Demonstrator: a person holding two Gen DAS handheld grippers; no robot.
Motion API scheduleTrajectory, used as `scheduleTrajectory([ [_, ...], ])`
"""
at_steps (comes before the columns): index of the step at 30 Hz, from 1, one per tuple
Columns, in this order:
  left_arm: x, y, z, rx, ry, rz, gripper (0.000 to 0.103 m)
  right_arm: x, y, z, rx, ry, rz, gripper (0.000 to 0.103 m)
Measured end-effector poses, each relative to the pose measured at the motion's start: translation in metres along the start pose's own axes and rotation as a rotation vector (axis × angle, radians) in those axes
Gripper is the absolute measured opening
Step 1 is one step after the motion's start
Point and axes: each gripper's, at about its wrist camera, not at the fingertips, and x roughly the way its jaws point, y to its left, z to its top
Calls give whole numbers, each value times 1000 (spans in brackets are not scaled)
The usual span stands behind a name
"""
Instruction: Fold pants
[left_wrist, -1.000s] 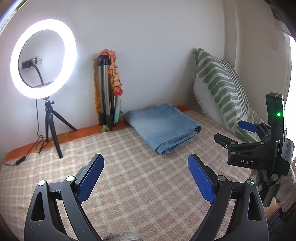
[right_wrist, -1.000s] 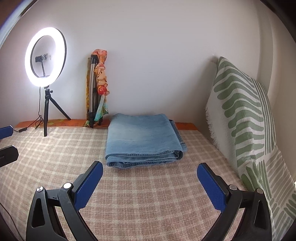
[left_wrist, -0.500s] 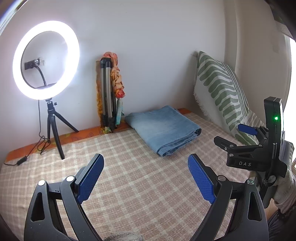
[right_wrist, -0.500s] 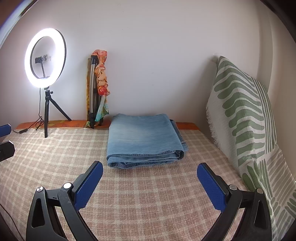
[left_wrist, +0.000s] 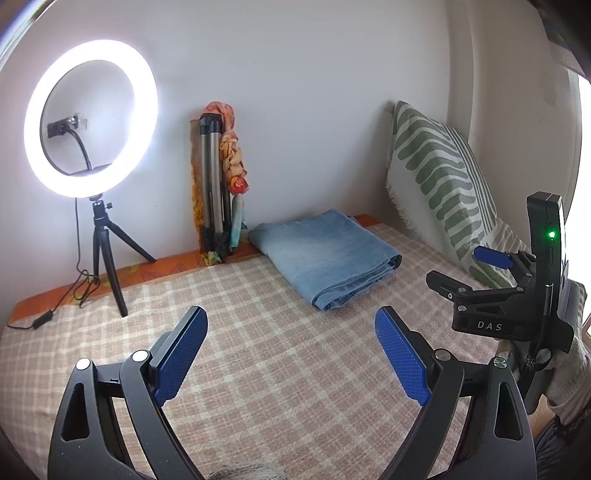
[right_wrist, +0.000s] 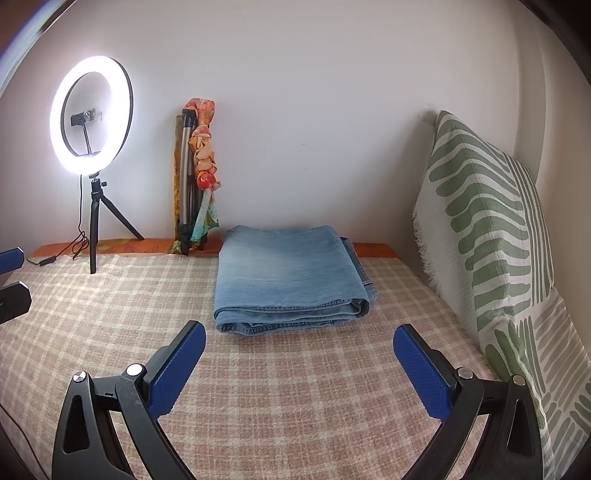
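Folded light-blue denim pants (right_wrist: 291, 278) lie as a flat stack on the pink-and-cream checked bedspread (right_wrist: 258, 387) at 12 o'clock from the right tongs (right_wrist: 299, 363), near the wall; both right and left tongs (left_wrist: 291, 350) hang apart, empty, well short of it. Fold looks done. Risk: any further grab could pinch only the top layer and pull the stack open, or shove it into the green-striped pillow (right_wrist: 491, 229) at 2 o'clock.
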Motion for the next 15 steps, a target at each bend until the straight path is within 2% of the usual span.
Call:
scheduleTrajectory([
  [15,2,1,0,-13,4,-7,92,1,2,-2,-5,15,2,103],
])
